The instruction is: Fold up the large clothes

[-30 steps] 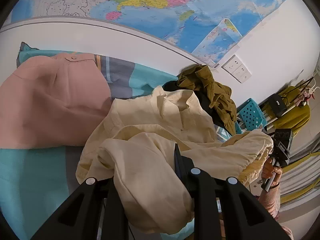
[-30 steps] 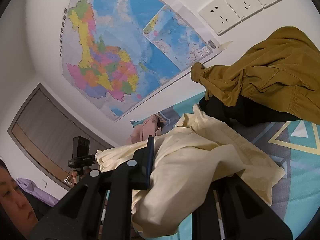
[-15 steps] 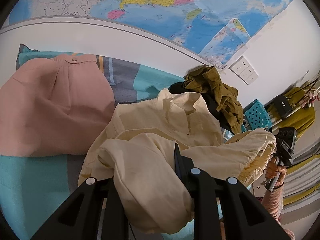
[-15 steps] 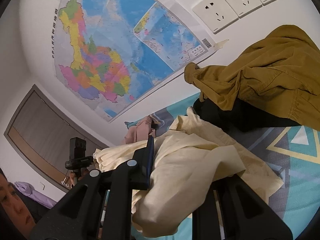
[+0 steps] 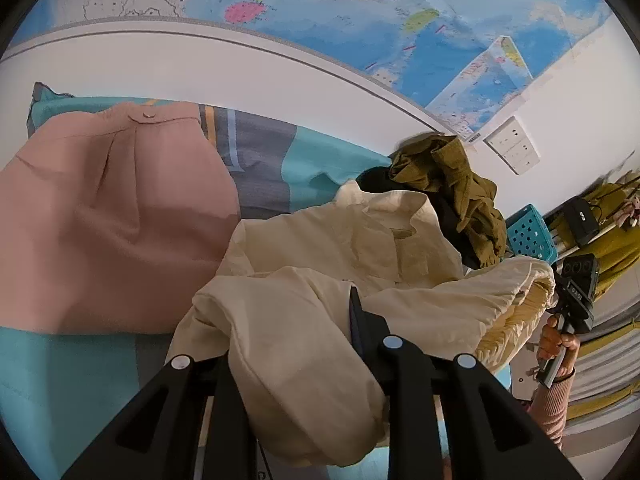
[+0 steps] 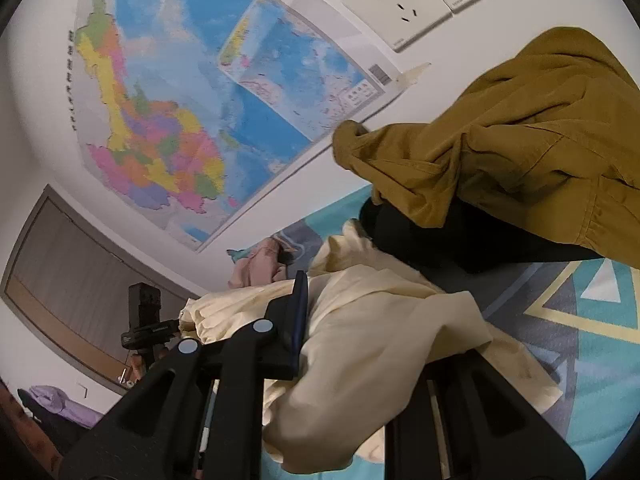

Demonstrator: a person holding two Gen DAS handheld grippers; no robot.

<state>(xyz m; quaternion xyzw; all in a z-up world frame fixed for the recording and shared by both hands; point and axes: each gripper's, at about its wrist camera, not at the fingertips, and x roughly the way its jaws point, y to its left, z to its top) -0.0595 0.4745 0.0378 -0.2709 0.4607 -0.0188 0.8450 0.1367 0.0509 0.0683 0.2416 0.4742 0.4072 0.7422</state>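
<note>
A cream shirt lies bunched on the teal patterned bed cover. My left gripper is shut on a fold of it, cloth draped over the fingers. My right gripper is shut on another part of the cream shirt; its right finger is hidden under the cloth. The right gripper also shows in the left wrist view, holding the shirt's far end lifted. The left gripper shows in the right wrist view.
A pink garment lies flat to the left. A mustard garment sits on a black one by the wall. A wall map, sockets and a teal basket are around.
Both grippers have moved forward a little toward the wall with the shirt held; the mustard pile and map have drifted in view. The grips have not changed.
</note>
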